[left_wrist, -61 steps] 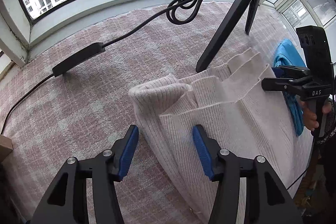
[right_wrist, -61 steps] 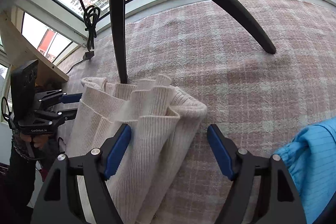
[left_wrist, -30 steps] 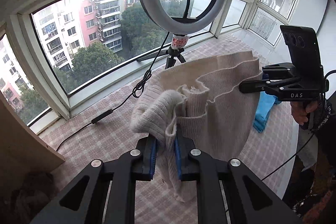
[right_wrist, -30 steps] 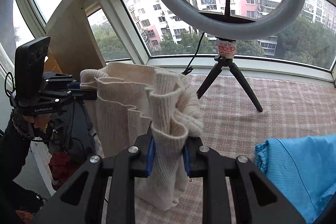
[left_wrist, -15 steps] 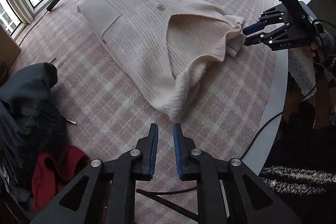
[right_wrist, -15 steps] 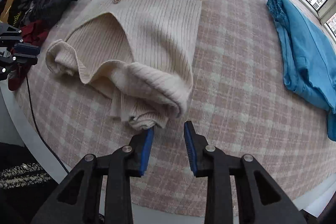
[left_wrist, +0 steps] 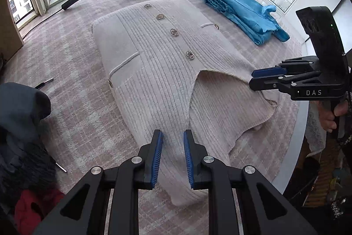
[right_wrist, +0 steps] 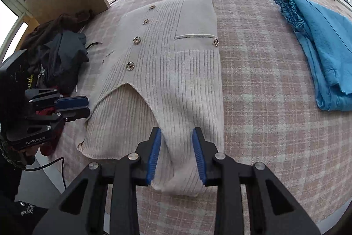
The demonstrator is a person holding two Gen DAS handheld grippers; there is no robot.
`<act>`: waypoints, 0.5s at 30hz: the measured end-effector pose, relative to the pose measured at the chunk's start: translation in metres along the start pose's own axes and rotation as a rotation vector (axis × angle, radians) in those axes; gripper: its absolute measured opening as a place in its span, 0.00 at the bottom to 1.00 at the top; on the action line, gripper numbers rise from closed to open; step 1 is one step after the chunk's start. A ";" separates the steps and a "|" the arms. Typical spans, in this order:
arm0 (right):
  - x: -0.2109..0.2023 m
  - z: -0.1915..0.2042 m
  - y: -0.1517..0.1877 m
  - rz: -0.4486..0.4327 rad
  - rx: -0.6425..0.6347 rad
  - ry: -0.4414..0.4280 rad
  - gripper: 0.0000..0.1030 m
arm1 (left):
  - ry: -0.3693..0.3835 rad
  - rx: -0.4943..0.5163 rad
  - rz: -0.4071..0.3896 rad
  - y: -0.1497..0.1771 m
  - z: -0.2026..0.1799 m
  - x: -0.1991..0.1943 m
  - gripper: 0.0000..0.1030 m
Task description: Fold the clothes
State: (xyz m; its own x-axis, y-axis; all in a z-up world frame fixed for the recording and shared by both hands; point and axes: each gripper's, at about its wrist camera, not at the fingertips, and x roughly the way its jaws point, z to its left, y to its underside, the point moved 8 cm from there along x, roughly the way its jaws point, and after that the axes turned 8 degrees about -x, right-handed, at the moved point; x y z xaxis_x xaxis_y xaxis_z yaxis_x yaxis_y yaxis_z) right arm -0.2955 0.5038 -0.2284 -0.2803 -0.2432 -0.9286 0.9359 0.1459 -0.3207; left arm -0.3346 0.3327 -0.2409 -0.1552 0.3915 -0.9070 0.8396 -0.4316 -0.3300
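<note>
Cardigan [left_wrist: 167,63] flat, frame ctr, on checked cloth [left_wrist: 66,54] | L gripper [left_wrist: 173,142] jaws opening astride shoulder, R gripper [right_wrist: 177,143] part-open astride other, neither clamped | tip: pinch both evenly, fold toward hem

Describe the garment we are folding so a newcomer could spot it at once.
On the pink checked table cover, between the dark clothes pile and the blue garment, lies the cream ribbed cardigan. Only it has a row of round metallic buttons.
</note>
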 end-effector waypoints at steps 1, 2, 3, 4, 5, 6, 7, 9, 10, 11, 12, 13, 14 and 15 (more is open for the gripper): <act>0.009 -0.003 0.007 0.033 -0.006 0.024 0.28 | -0.017 0.022 -0.002 0.001 -0.004 0.001 0.22; 0.009 -0.005 0.010 0.025 -0.002 0.021 0.28 | -0.036 0.046 -0.007 0.002 -0.007 -0.001 0.22; 0.006 -0.007 0.012 0.035 0.004 0.017 0.28 | -0.056 0.069 -0.011 0.003 -0.010 -0.003 0.22; 0.002 -0.007 0.012 0.059 0.004 0.015 0.28 | -0.056 0.047 -0.020 0.002 -0.005 -0.010 0.22; -0.007 -0.007 0.009 0.041 0.005 0.016 0.28 | -0.047 0.006 -0.029 0.000 0.003 -0.020 0.25; -0.016 -0.007 0.006 0.022 0.006 0.019 0.29 | -0.038 -0.035 -0.039 -0.002 0.011 -0.030 0.27; -0.026 -0.011 0.001 -0.016 0.016 0.042 0.36 | -0.029 -0.076 -0.049 -0.004 0.020 -0.040 0.34; -0.041 -0.020 -0.008 -0.087 0.031 0.093 0.65 | -0.028 -0.164 -0.048 -0.007 0.041 -0.048 0.46; -0.040 -0.027 -0.012 -0.113 0.035 0.112 0.73 | -0.035 -0.202 -0.039 -0.007 0.049 -0.047 0.49; -0.035 -0.030 -0.015 -0.105 0.041 0.109 0.73 | -0.030 -0.229 -0.018 -0.007 0.053 -0.042 0.49; -0.031 -0.034 -0.017 -0.097 0.047 0.106 0.73 | -0.019 -0.254 0.006 -0.006 0.054 -0.037 0.49; -0.023 -0.036 -0.017 -0.079 0.063 0.087 0.73 | -0.009 -0.279 0.030 -0.005 0.056 -0.031 0.49; -0.016 -0.038 -0.017 -0.061 0.078 0.068 0.73 | 0.008 -0.293 0.043 -0.004 0.054 -0.027 0.49; -0.009 -0.040 -0.018 -0.044 0.094 0.049 0.73 | 0.028 -0.303 0.051 -0.004 0.050 -0.023 0.49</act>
State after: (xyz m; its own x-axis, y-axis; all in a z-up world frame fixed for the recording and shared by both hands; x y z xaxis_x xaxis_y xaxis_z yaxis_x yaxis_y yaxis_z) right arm -0.3180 0.5421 -0.2219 -0.3294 -0.1997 -0.9228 0.9377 0.0455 -0.3446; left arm -0.3607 0.2849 -0.2317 -0.0979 0.3994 -0.9115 0.9637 -0.1907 -0.1870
